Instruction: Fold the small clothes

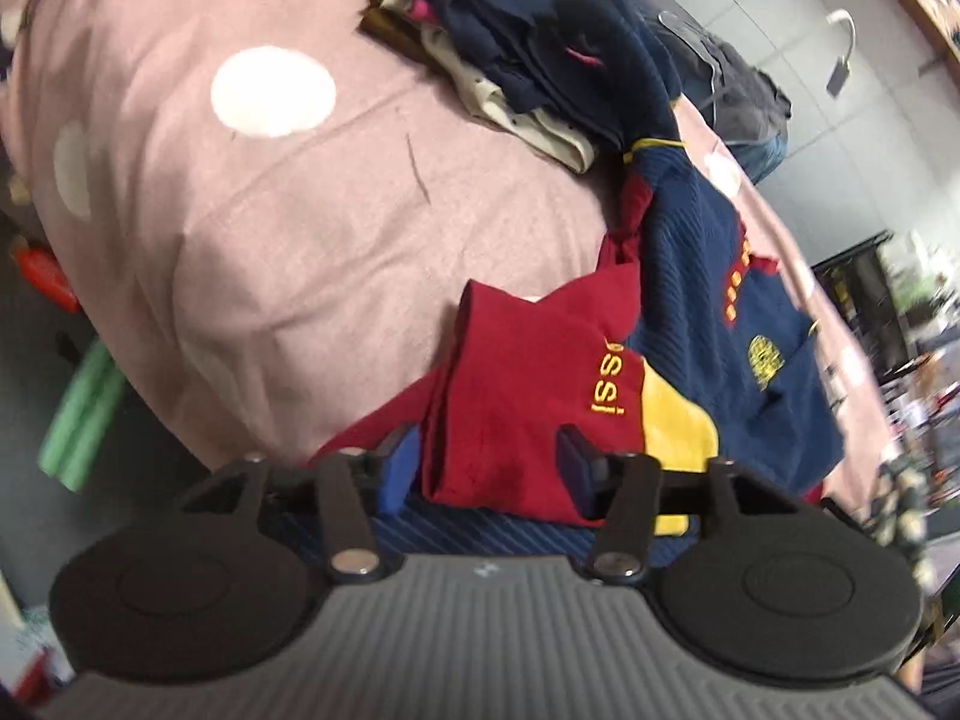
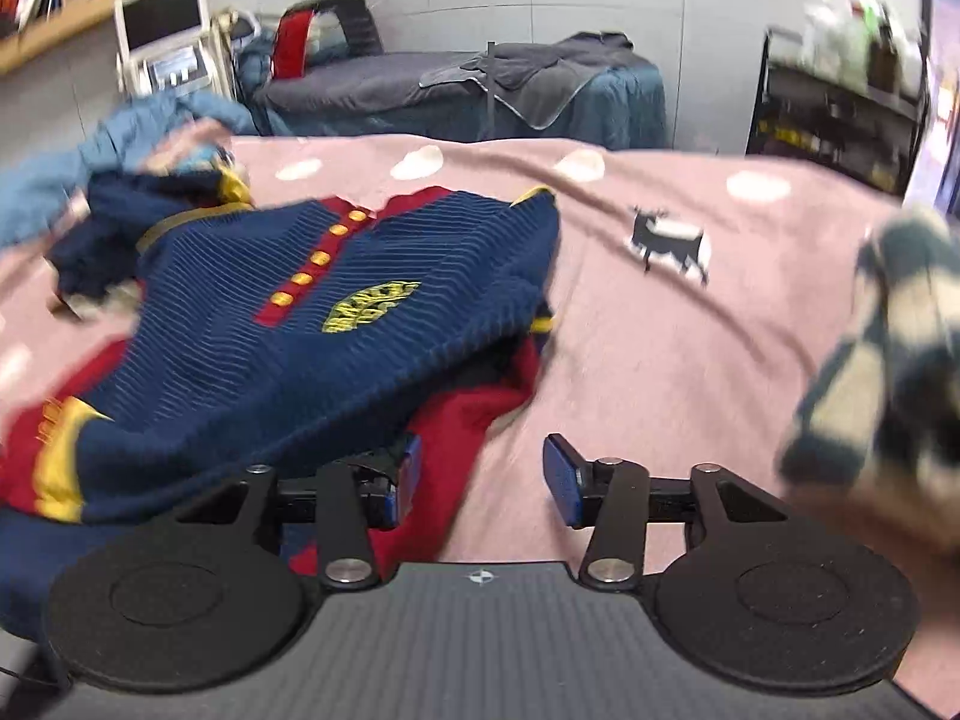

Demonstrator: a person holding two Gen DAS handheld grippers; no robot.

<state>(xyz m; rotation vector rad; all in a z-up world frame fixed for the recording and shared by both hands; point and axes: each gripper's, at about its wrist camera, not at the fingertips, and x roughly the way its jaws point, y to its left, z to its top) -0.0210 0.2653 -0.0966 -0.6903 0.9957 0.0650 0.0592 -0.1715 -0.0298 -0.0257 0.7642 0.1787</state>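
Navy ribbed sweater [image 2: 312, 324] with a red button placket, yellow buttons and a yellow crest, lying crumpled on the pink spotted bedspread [image 1: 252, 228]; its red sleeve [image 1: 516, 384], bearing yellow lettering and a yellow band, is folded toward the near edge of the bed. Left tongs [image 1: 486, 468] held low and level, fingers apart on either side of the red sleeve fabric, not visibly pinching it. Right tongs [image 2: 483, 474] held low over the bedspread, fingers apart, the left finger [image 2: 407, 474] at the sweater's red hem. Pile of dark folded clothes [image 1: 516, 42] farther back on the bed.
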